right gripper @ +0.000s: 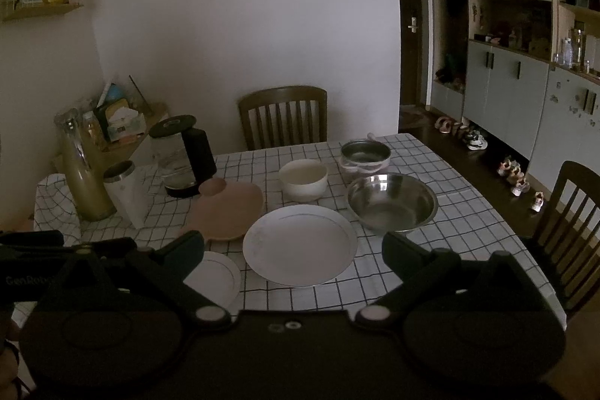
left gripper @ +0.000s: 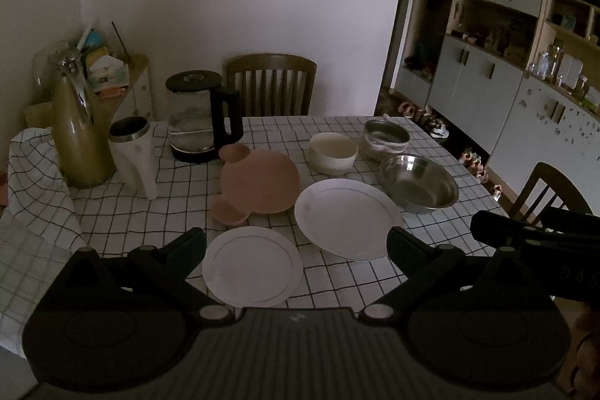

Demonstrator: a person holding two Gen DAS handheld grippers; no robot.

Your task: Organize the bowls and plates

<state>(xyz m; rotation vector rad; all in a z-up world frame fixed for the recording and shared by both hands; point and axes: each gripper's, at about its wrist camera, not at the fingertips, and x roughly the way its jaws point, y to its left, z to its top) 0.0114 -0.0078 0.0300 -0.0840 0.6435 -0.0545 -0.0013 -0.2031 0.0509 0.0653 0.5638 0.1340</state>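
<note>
Plates and bowls spread on checked table (left gripper: 337,130), both grippers spread wide, empty.
Small plate (left gripper: 252,265) nearest left gripper (left gripper: 296,244); big plate (right gripper: 299,244) before right gripper (right gripper: 293,248); steel bowl (right gripper: 392,202) beside it.

Dim rm, white wall (right gripper: 243,6); wood chair (right gripper: 283,117), cabinets (right gripper: 502,77)
</note>
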